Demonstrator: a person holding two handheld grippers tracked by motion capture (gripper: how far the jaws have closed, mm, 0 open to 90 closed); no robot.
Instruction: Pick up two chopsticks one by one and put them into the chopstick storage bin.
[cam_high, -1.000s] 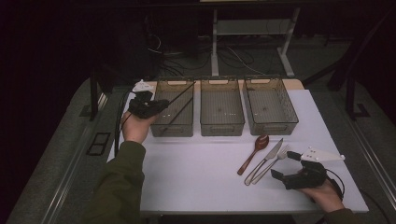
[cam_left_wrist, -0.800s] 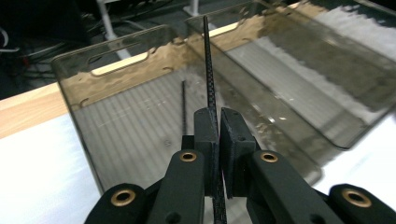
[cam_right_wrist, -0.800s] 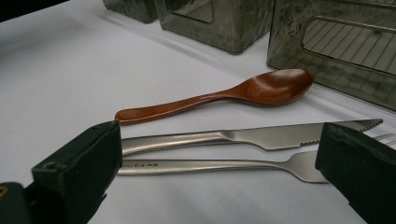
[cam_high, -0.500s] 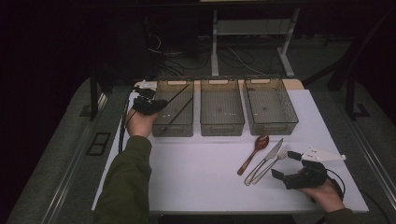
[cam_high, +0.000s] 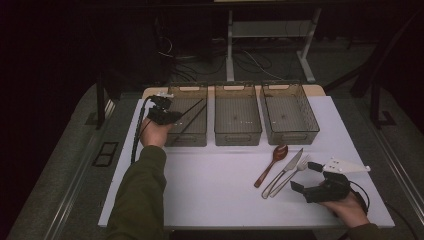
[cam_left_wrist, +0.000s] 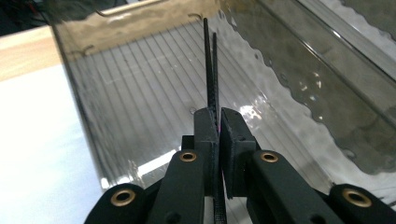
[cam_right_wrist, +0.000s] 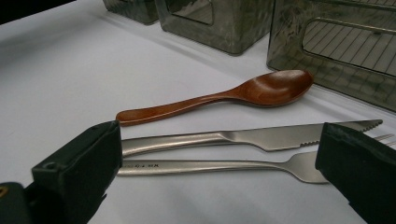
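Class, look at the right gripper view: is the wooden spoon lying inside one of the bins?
No, the wooden spoon lies on the white table beside the knife.

Left tool (cam_high: 172, 116) clamped shut; right tool (cam_high: 306, 176) gapes wide.

Three bins (cam_high: 238, 122) ranged along table (cam_high: 210, 190) rear; chopsticks (cam_high: 192, 111) in left bin; spoon (cam_high: 271, 164), knife (cam_high: 286, 171), fork (cam_high: 292, 175) placed front right.

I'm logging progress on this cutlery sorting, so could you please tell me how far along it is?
Nothing looks sorted yet: the middle bin and right bin hold no cutlery. In hand: the left tongs are shut on black chopsticks, lowering them into the left bin. Left: the wooden spoon, knife and fork lie on the table before the open right tongs.
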